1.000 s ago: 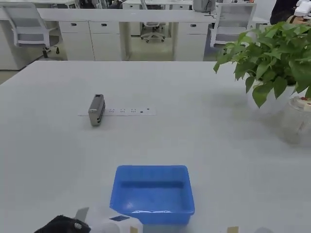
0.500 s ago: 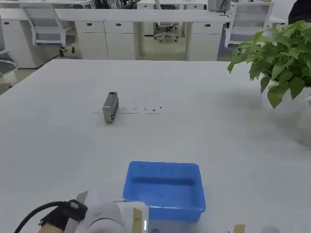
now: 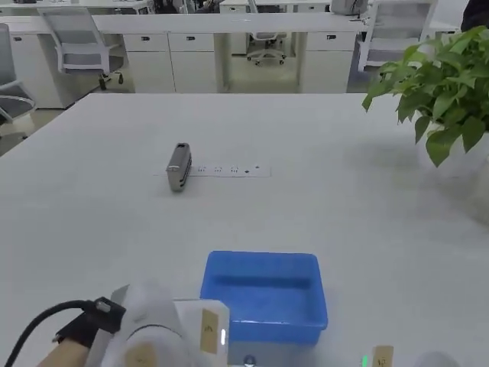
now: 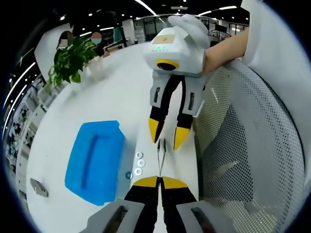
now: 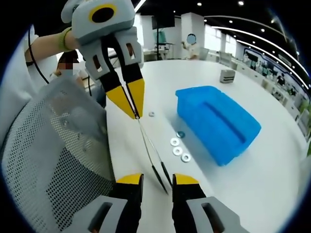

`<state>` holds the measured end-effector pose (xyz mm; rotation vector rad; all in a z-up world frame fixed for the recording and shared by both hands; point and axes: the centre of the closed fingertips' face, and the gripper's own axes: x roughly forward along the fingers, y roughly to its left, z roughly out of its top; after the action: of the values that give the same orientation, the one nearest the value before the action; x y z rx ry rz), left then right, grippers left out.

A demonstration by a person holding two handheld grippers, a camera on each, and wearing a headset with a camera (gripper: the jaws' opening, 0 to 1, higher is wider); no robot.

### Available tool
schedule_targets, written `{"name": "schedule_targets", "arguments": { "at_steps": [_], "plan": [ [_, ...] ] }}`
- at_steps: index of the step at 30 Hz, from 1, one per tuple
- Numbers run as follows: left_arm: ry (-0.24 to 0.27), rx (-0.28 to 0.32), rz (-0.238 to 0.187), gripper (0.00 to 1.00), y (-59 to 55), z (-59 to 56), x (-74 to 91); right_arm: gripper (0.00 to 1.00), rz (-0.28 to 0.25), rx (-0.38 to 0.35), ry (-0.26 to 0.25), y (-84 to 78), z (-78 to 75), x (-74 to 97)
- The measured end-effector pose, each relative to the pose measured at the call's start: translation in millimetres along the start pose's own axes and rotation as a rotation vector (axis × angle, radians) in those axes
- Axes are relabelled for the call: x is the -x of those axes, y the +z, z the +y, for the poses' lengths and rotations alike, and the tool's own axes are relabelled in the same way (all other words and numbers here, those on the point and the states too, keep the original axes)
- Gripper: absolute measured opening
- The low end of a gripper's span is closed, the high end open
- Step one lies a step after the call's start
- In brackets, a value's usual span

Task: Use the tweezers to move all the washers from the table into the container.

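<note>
Left gripper [image 5: 132, 106] jaws are clamped on the tweezers [image 5: 148, 145]. Right gripper [image 5: 158, 182] jaws stand apart, seemingly straddling the other end. Washers [image 5: 178, 151] lie on the surface [image 5: 243, 194] beside the blue container [image 5: 218, 121].

Rear end of tweezers [image 4: 160, 160] hidden between left claw's [image 4: 160, 180] jaws; plant [image 3: 447, 84] cut by right edge; washers [image 4: 140, 155] tiny, detail unreadable.

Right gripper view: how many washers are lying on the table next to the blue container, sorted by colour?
Silver washers: 4 (three in a row, one apart)
Blue washer: 1
Total: 5
</note>
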<state>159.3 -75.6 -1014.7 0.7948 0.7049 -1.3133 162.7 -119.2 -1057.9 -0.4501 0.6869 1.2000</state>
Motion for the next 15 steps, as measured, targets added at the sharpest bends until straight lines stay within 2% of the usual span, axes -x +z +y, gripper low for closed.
{"name": "schedule_targets", "arguments": {
  "at_steps": [3,4,10,12,15],
  "plan": [
    [0.002,-0.032,-0.022,0.00,15.5,-0.1,8.6,0.20,-0.067,0.040,0.022,16.6,5.3,1.4],
    [0.000,-0.037,-0.026,0.00,19.4,-0.4,10.4,0.20,-0.072,0.057,0.027,18.8,6.9,1.1],
    [-0.009,-0.083,-0.047,0.00,38.6,-4.1,18.9,0.10,-0.035,0.128,0.040,17.2,9.4,-7.2],
    [-0.015,-0.087,-0.052,0.00,40.9,-6.0,19.2,0.07,-0.038,0.136,0.042,18.1,8.3,-7.3],
    [-0.010,-0.099,-0.050,0.00,40.3,-4.5,19.4,0.07,-0.048,0.141,0.050,21.9,7.1,-8.9]
  ]
}}
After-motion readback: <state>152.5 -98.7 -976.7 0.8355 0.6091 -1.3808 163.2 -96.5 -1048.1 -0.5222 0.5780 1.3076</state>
